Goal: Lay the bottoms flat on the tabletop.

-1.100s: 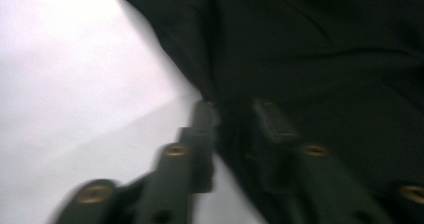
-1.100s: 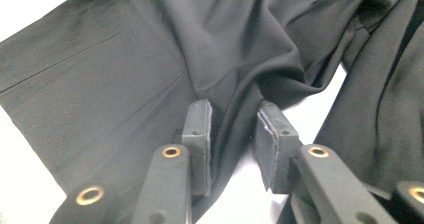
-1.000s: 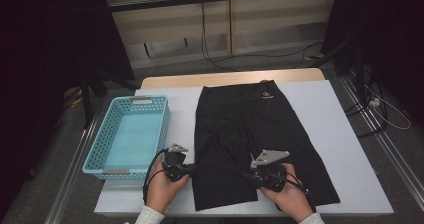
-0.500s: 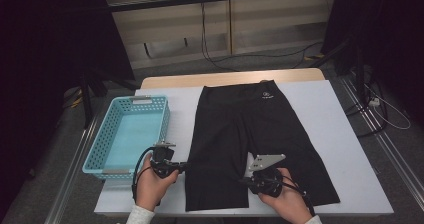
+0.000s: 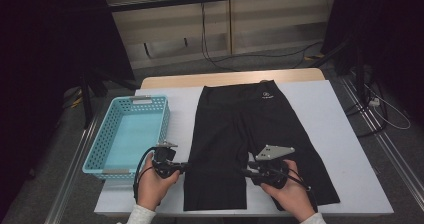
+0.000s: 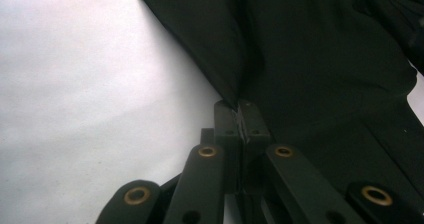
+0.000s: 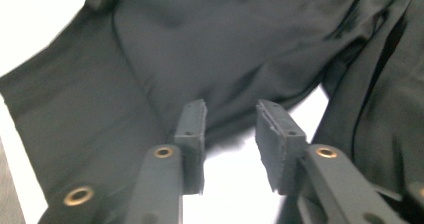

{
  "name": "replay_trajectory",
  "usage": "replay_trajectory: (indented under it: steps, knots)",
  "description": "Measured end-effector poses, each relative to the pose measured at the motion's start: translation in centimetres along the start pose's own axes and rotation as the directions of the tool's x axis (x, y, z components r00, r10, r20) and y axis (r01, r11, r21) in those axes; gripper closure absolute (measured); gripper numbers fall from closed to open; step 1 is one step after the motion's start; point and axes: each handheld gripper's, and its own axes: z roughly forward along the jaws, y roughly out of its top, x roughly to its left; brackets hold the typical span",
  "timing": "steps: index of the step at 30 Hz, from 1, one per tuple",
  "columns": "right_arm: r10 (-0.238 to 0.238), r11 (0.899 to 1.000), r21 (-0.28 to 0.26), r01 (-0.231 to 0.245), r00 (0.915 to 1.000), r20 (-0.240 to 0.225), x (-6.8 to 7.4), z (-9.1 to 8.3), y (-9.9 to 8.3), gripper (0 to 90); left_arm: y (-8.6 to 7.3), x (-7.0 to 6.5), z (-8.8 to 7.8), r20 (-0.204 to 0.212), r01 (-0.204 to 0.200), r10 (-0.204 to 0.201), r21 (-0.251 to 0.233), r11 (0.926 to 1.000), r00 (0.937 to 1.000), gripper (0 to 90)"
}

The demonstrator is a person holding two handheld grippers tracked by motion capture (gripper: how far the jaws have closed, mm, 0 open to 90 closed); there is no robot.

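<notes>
The shorts (image 5: 250, 139) lie flat on the table (image 5: 340, 134), waistband at the far side and both legs pointing toward the person; a small white logo sits near the waistband. The left gripper (image 5: 184, 167) is held at the outer edge of the left leg, near its hem, pointing across the table toward the other hand. In the left gripper view its jaws are pressed together on that edge of the shorts (image 6: 320, 59), with a thin fold of fabric caught between the pad tips and white table (image 6: 75, 84) to the side. The right gripper (image 5: 246, 172) is held at the inner edge of the same leg, in the gap between the two legs, pointing back toward the left gripper. Its jaws have just been opening; in the right gripper view they stand spread, with bare table (image 7: 235, 184) between the pads and the leg edge of the shorts (image 7: 200, 49) just beyond the tips, not touched by either pad. The right leg of the shorts lies under and beside the right hand (image 5: 290, 194). The left hand (image 5: 152, 186) rests on the table just off the fabric. A blue basket (image 5: 100, 154) stands on the table to the left of the shorts, near the left gripper but apart from it.
</notes>
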Motion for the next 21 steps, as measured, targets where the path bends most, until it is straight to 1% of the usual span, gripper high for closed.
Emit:
replay_trajectory:
  steps: [2, 3, 4, 5, 6, 7, 8, 9, 10, 11, 12, 13, 14, 15, 16, 17, 18, 19, 20, 21]
  knots:
    - [0.021, 1.0, -0.013, -0.021, 0.9997, 0.007, 0.0, 0.5, 0.3, 60.6, 0.0, 0.0, 0.1, -0.001, -0.004, 0.004, 0.006, 1.0, 1.0, 89.2]
    - [0.023, 1.0, -0.012, -0.023, 0.9995, 0.019, 0.0, 0.8, 0.5, 60.6, 0.0, 0.1, 0.1, 0.0, -0.003, 0.003, 0.009, 1.0, 1.0, 89.2]
    - [0.013, 1.0, -0.011, -0.013, 0.9993, 0.035, 0.1, 1.2, 0.7, 61.6, 0.0, 0.1, 0.2, 0.003, -0.003, 0.003, 0.013, 0.9999, 1.0, 89.3]
    - [0.006, 1.0, -0.004, -0.006, 0.9991, 0.042, 0.1, 1.5, 0.7, 63.6, 0.0, 0.1, 0.2, 0.005, -0.003, 0.003, 0.014, 0.9999, 1.0, 89.3]
    - [-0.008, 1.0, 0.018, 0.007, 0.9987, 0.051, 0.1, 1.8, 0.7, 70.1, 0.0, 0.1, 0.1, 0.006, -0.006, 0.006, 0.013, 0.9999, 1.0, 89.3]
    - [-0.024, 0.999, 0.043, 0.021, 0.9982, 0.055, 0.0, 2.1, 0.5, 73.9, 0.0, 0.1, 0.1, 0.007, -0.007, 0.007, 0.01, 0.9999, 1.0, 89.3]
    - [-0.029, 0.998, 0.053, 0.026, 0.9978, 0.059, -0.1, 2.2, 0.4, 76.7, 0.0, 0.0, 0.0, 0.001, -0.008, 0.008, 0.004, 1.0, 1.0, 89.2]
    - [-0.043, 0.997, 0.069, 0.038, 0.997, 0.065, -0.2, 2.3, 0.2, 81.5, 0.0, 0.0, 0.0, 0.003, -0.008, 0.008, 0.002, 1.0, 1.0, 89.2]
    - [-0.047, 0.997, 0.067, 0.043, 0.9973, 0.056, -0.3, 2.3, 0.1, 89.1, 0.0, 0.0, 0.0, 0.005, -0.007, 0.007, 0.002, 1.0, 1.0, 89.1]
    - [-0.039, 0.997, 0.063, 0.036, 0.9986, 0.035, -0.3, 2.2, 0.0, 90.0, 0.1, 0.0, -0.1, 0.004, -0.004, 0.004, -0.001, 1.0, 1.0, 89.0]
    - [-0.04, 0.997, 0.068, 0.038, 0.9988, 0.027, -0.3, 2.2, 0.0, 90.0, 0.1, 0.0, -0.1, -0.003, -0.002, 0.002, -0.007, 1.0, 1.0, 88.8]
    - [-0.045, 0.996, 0.076, 0.044, 0.999, 0.007, -0.2, 2.0, 0.0, 90.0, 0.1, 0.0, -0.2, -0.002, -0.019, 0.019, 0.002, 0.9998, 0.9998, 88.2]
    - [-0.044, 0.996, 0.079, 0.045, 0.9989, -0.013, -0.1, 1.8, -0.1, 90.0, 0.1, 0.1, -0.2, 0.0, -0.023, 0.023, 0.001, 0.9997, 0.9997, 86.7]
    - [-0.048, 0.995, 0.082, 0.05, 0.9986, -0.019, 0.0, 1.7, -0.1, 90.0, 0.2, 0.0, -0.2, 0.002, -0.013, 0.013, -0.018, 0.9998, 0.9999, 83.9]
    - [-0.061, 0.994, 0.09, 0.063, 0.9979, -0.019, 0.1, 1.6, -0.2, 90.0, 0.3, -0.1, -0.3, 0.004, -0.019, 0.02, -0.037, 0.9991, 0.9998, 78.2]
    - [-0.078, 0.993, 0.088, 0.08, 0.9966, -0.027, 0.2, 1.4, -0.3, 89.1, 0.4, -0.2, -0.3, 0.008, -0.024, 0.024, -0.055, 0.9982, 0.9997, 69.2]
    - [-0.088, 0.993, 0.08, 0.089, 0.9959, -0.023, 0.2, 1.2, -0.2, 82.3, 0.6, -0.2, -0.4, 0.013, -0.043, 0.044, -0.078, 0.996, 0.9989, 59.2]
    - [-0.098, 0.994, 0.059, 0.097, 0.9952, 0.0, 0.1, 0.8, -0.1, 74.1, 0.7, -0.3, -0.5, 0.013, -0.058, 0.06, -0.09, 0.9942, 0.9981, 52.1]
    - [-0.095, 0.995, 0.043, 0.094, 0.9955, 0.012, 0.0, 0.5, 0.0, 69.4, 0.9, -0.4, -0.5, 0.006, -0.062, 0.063, -0.104, 0.9926, 0.998, 49.8]
    - [-0.086, 0.996, 0.018, 0.086, 0.996, 0.024, -0.4, 0.2, 0.2, 64.6, 1.0, -0.5, -0.4, 0.003, -0.063, 0.063, -0.111, 0.9918, 0.998, 44.9]
